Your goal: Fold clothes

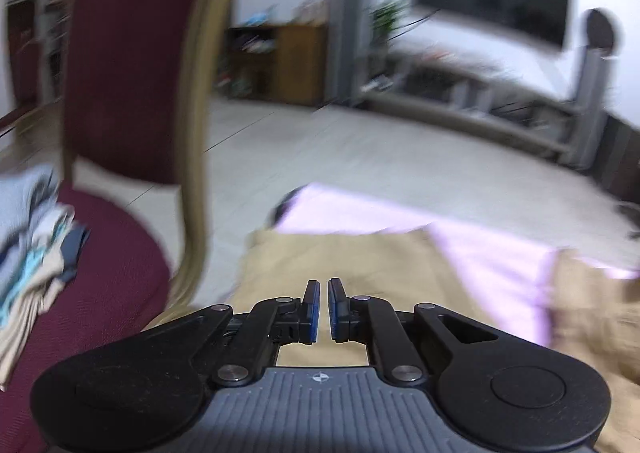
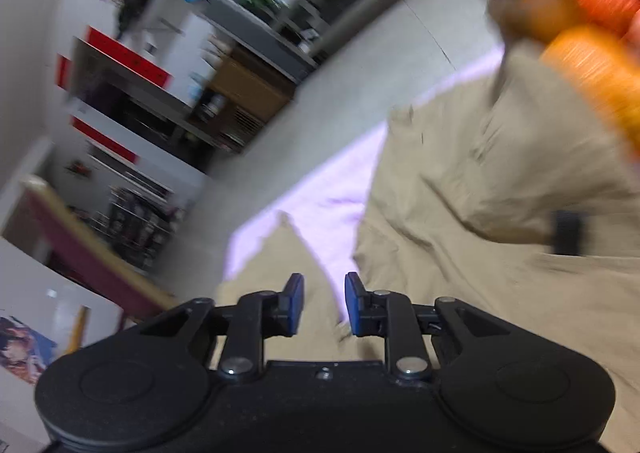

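Observation:
A beige garment (image 1: 340,265) lies spread on a pink sheet (image 1: 500,265) below my left gripper (image 1: 324,289). The blue pads stand nearly together with only a thin slit and nothing between them. In the right wrist view the same beige garment (image 2: 480,193) is rumpled over the pink sheet (image 2: 320,209). My right gripper (image 2: 324,285) hangs above it, its jaws apart and empty. Both views are blurred by motion.
A maroon chair (image 1: 128,65) with a tan frame stands at left, its seat holding a pile of folded clothes (image 1: 32,253). Pale floor (image 1: 360,141), a TV stand (image 1: 500,109) and shelves lie beyond. A blurred orange shape (image 2: 592,53) fills the right wrist view's upper right.

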The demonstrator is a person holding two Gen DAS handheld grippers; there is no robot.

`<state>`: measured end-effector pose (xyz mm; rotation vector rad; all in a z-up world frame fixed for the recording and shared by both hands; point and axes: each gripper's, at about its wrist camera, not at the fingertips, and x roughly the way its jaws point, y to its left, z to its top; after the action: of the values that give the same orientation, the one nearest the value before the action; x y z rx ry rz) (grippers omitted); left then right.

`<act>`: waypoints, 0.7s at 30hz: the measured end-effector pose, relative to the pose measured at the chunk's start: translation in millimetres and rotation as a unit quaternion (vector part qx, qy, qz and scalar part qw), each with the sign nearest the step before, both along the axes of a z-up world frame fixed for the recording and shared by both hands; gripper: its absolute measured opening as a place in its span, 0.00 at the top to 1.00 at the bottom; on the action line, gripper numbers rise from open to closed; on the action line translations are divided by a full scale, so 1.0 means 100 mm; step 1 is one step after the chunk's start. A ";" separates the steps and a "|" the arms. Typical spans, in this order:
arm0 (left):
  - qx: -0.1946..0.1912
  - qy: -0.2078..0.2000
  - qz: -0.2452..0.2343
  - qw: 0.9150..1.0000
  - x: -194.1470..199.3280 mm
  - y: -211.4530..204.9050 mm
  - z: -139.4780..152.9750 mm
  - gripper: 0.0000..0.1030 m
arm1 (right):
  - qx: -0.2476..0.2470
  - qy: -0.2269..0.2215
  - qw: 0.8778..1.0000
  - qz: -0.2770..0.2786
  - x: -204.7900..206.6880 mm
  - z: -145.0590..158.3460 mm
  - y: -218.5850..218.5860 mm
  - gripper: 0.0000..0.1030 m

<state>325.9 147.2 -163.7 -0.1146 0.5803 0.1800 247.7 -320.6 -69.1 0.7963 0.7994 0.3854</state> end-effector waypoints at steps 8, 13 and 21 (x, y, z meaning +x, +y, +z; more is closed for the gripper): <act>-0.045 0.073 -0.135 0.987 -0.80 -0.75 -0.26 0.91 | -0.078 -0.010 0.994 -0.070 -0.50 0.34 -0.54 0.76; -0.027 0.129 -0.166 0.977 -0.87 -1.16 -0.70 0.91 | -0.179 0.025 0.981 -0.074 -0.35 -0.24 -0.53 0.77; 0.009 0.145 -0.214 0.966 -0.69 -1.73 -1.08 0.90 | 0.050 0.062 0.996 0.046 0.04 -1.19 -0.34 0.77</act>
<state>257.3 -25.4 -272.0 0.0580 0.8813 -0.2222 251.8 -354.5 -188.5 0.8853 0.9410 0.4644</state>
